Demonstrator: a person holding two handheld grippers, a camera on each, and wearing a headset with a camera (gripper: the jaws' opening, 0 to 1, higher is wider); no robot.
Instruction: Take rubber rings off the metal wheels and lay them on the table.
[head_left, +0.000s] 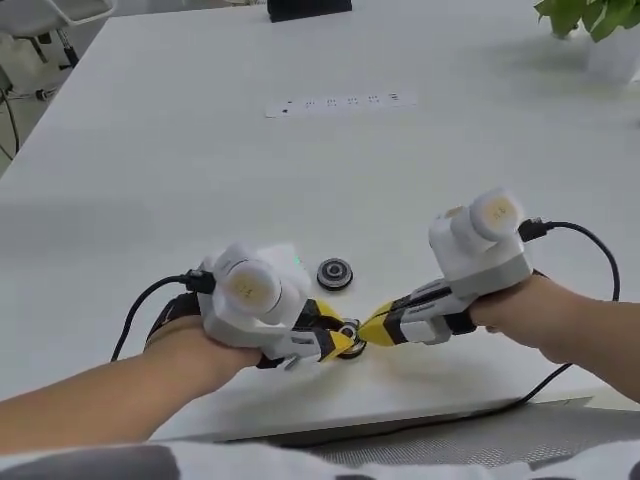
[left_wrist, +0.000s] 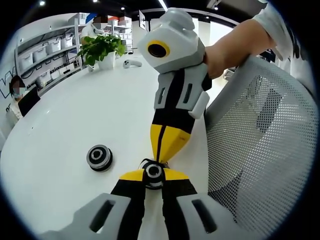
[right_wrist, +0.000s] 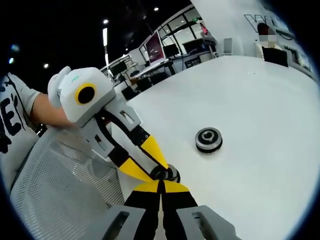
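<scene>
A small metal wheel (head_left: 350, 331) with a black rubber ring is held just above the white table (head_left: 300, 180) near its front edge. My left gripper (head_left: 344, 343) is shut on this wheel (left_wrist: 153, 171), one yellow jaw on each side. My right gripper (head_left: 369, 329) comes in from the opposite side with its yellow jaws pressed together, pinching the ring at the wheel's edge (right_wrist: 167, 174). In the left gripper view the right gripper (left_wrist: 161, 157) points down onto the wheel. A second wheel (head_left: 335, 273) with its ring on lies flat on the table just beyond (left_wrist: 99, 157) (right_wrist: 208, 140).
A socket strip (head_left: 335, 102) is set into the table's middle. A potted plant (head_left: 590, 15) stands at the far right corner and a dark object (head_left: 310, 8) at the far edge. A mesh chair (left_wrist: 260, 140) sits right behind the front table edge.
</scene>
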